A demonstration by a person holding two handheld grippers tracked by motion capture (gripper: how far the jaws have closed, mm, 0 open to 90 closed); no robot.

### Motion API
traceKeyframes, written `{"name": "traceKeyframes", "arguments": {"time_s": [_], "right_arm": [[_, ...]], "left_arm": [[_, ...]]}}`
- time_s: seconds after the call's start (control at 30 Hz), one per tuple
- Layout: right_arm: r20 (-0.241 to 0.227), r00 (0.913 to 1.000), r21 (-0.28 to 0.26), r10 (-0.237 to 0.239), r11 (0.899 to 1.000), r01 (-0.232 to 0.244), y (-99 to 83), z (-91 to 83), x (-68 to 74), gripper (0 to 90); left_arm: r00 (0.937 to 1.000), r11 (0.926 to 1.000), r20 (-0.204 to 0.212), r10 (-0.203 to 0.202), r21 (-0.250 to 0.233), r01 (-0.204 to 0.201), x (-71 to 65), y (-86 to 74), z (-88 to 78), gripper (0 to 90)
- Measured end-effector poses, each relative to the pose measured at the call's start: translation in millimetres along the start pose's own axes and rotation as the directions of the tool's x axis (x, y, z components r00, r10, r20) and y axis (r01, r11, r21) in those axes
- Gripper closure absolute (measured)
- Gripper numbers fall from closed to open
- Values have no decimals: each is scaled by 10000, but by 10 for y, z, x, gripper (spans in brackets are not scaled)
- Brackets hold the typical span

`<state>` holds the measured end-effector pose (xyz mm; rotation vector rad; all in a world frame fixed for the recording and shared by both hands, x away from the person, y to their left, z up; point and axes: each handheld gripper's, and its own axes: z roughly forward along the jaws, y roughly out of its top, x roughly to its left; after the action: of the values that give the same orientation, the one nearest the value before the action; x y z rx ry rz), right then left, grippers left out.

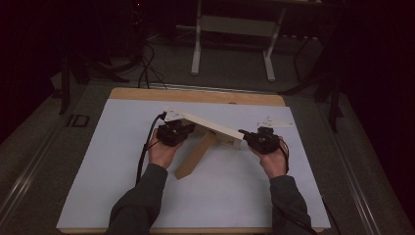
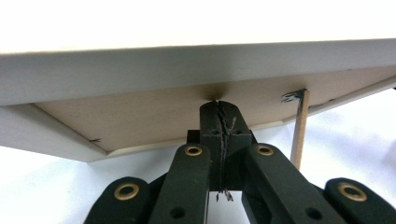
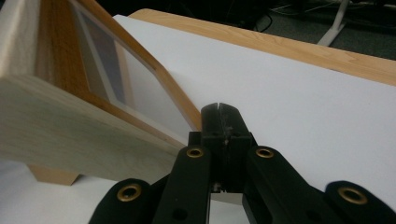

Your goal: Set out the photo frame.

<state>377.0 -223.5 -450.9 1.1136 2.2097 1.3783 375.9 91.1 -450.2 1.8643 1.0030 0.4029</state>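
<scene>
White sheet (image 1: pixel 112 186) covers the table; wooden picture frame (image 1: pixel 205 128) mid-sheet, tilted, partly raised on its stand. Left gripper (image 1: pixel 182 131) and right gripper (image 1: pixel 250 138), jaws together, push its ends. Not yet upright.

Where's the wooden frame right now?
High view: the wooden frame stands tilted mid-table on the white sheet, between the left hand-held gripper and right hand-held gripper.
</scene>
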Motion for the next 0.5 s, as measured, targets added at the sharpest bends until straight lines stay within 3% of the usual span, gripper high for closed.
{"name": "traceKeyframes", "arguments": {"time_s": [0.5], "right_arm": [[-74,9999,-18,-120,9999,120,-21,-14,47,900]], "left_arm": [[9984,9994,456,327,-139,-321,-206,75,-2,900]]}}
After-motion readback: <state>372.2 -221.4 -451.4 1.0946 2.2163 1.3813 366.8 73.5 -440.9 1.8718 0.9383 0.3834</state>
